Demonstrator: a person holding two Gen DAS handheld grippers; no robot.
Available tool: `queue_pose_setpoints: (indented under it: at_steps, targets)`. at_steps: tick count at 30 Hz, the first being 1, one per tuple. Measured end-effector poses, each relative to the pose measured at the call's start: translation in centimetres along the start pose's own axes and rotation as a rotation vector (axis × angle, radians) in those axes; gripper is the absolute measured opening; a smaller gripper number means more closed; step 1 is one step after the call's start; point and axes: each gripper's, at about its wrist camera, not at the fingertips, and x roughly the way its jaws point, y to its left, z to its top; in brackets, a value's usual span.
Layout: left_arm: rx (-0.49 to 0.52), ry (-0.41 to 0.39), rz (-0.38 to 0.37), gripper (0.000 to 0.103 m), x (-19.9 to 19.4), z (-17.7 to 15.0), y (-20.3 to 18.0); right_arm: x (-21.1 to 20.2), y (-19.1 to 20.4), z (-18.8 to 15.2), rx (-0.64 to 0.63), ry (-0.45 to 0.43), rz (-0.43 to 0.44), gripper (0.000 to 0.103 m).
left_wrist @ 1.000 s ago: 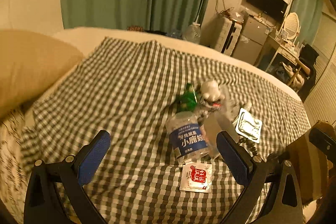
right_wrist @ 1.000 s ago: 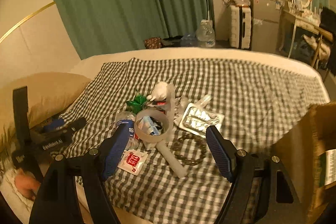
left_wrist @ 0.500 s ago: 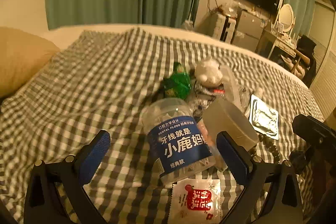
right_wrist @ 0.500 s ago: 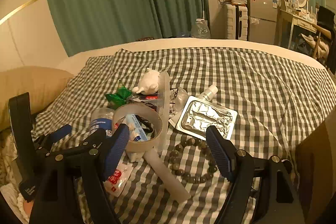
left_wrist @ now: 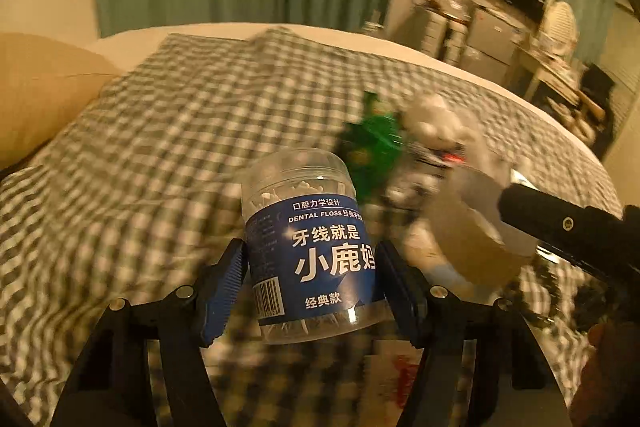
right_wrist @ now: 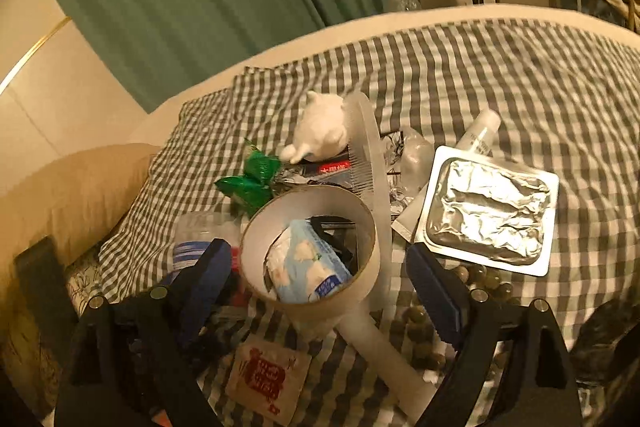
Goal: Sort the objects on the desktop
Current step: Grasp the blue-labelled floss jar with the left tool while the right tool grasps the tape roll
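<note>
Left gripper (left_wrist: 312, 267) pinching the floss jar (left_wrist: 306, 239) by its blue label, above the checked blanket (left_wrist: 140, 147). Right gripper (right_wrist: 320, 271) spread wide around the tape roll (right_wrist: 308, 251), pads apart from it.

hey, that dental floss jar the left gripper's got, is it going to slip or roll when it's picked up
The dental floss jar looks like smooth clear plastic, so it may slip between the left gripper pads. It's round, so likely to roll if laid down. Holding only floss picks, it's probably light.
</note>
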Motion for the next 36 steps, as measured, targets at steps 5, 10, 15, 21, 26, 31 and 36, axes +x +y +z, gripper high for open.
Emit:
queue_pose_setpoints:
  at_steps: [5,10,15,21,26,31,36]
  targets:
    - [-0.056,0.002,0.052,0.068,0.1,0.4,1.9,0.8,2.6,-0.1,-0.123,-0.012,-0.054,0.090]
    - [-0.017,-0.013,0.075,0.068,0.0,0.2,1.3,2.1,3.9,-0.7,-0.223,-0.001,-0.137,0.090]
    - [-0.048,-0.025,0.064,0.068,-0.1,0.2,1.8,2.5,2.6,-1.1,-0.182,0.027,-0.128,0.083]
    - [-0.037,-0.057,0.098,0.067,-0.9,-0.3,1.6,-0.7,2.2,-0.7,-0.186,-0.023,-0.111,0.082]
    - [-0.056,-0.051,0.081,0.066,-2.2,-0.7,1.6,-3.8,2.1,-1.5,-0.177,-0.027,-0.113,0.082]
    - [-0.047,-0.090,0.085,0.063,-5.7,-1.4,0.8,-8.2,1.9,-1.7,-0.160,-0.066,-0.109,0.082]
    - [-0.103,-0.102,0.007,0.061,-10.1,-1.4,-0.6,-14.2,1.6,-2.5,-0.148,-0.139,-0.141,0.082]
